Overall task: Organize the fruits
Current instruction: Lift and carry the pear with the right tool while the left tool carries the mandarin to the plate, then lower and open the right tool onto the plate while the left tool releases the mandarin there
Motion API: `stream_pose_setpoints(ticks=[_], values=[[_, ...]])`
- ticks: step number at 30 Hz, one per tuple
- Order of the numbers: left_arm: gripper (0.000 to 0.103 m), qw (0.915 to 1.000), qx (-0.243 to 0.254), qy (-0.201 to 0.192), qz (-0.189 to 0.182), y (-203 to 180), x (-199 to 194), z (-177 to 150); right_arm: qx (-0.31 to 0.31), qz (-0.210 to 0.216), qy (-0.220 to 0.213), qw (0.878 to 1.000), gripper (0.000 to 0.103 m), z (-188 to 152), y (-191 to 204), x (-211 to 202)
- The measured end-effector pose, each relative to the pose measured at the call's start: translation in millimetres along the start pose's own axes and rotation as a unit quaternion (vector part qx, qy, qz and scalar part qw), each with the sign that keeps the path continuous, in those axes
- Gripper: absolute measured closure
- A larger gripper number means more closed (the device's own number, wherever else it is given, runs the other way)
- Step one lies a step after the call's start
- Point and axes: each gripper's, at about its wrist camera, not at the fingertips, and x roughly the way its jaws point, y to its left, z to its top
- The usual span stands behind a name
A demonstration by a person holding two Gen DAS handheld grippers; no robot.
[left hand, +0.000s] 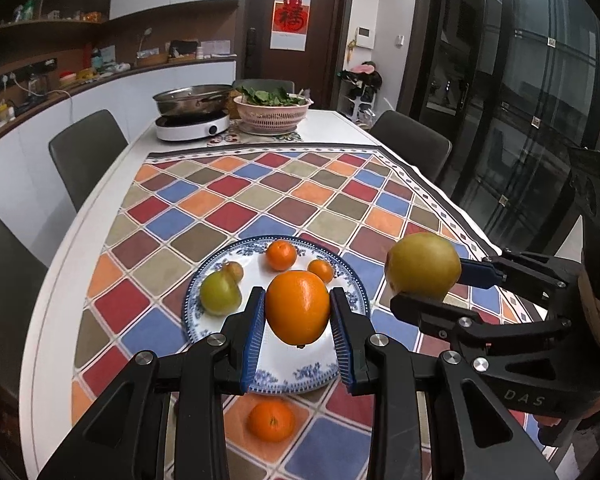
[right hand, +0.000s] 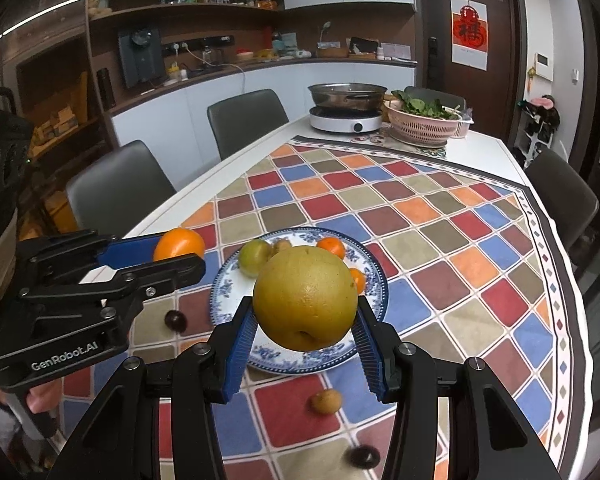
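My left gripper point(left hand: 298, 312) is shut on a large orange point(left hand: 298, 307), held just above the near part of a blue-and-white plate point(left hand: 296, 364). On the plate lie a green pear point(left hand: 219, 293), a small brown fruit point(left hand: 233, 271) and two mandarins point(left hand: 281, 255). To its right, my right gripper point(right hand: 305, 310) is shut on a big yellow-green pear point(right hand: 305, 298), above the plate's point(right hand: 300, 360) right edge. Another mandarin point(left hand: 271, 420) lies on the cloth in front of the plate. A small tan fruit point(right hand: 326, 401) and two dark round fruits point(right hand: 176, 321) also lie on the cloth.
A chequered cloth point(left hand: 260, 200) covers the white table point(left hand: 112, 184). At the far end stand a pan on a white cooker point(left hand: 192, 120) and a pink basket of greens point(left hand: 274, 110). Grey chairs point(left hand: 88, 152) line both sides.
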Motion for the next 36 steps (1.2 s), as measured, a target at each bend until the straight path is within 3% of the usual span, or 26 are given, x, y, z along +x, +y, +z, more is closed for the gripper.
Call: stream_pose_setpoints(ticks=[14, 36], values=[[0.071, 0.9991, 0.020, 0.034, -0.015, 17.6, 63.4, 16.4, 0.002, -0.006, 0.045, 0.999, 0.054, 4.1, -16.2, 54.8], [0.071, 0.9901, 0.004, 0.139, -0.018, 36.3, 156.3, 24.9, 0.013, 0.013, 0.147, 0.989, 0.054, -4.7, -34.8, 137.3]])
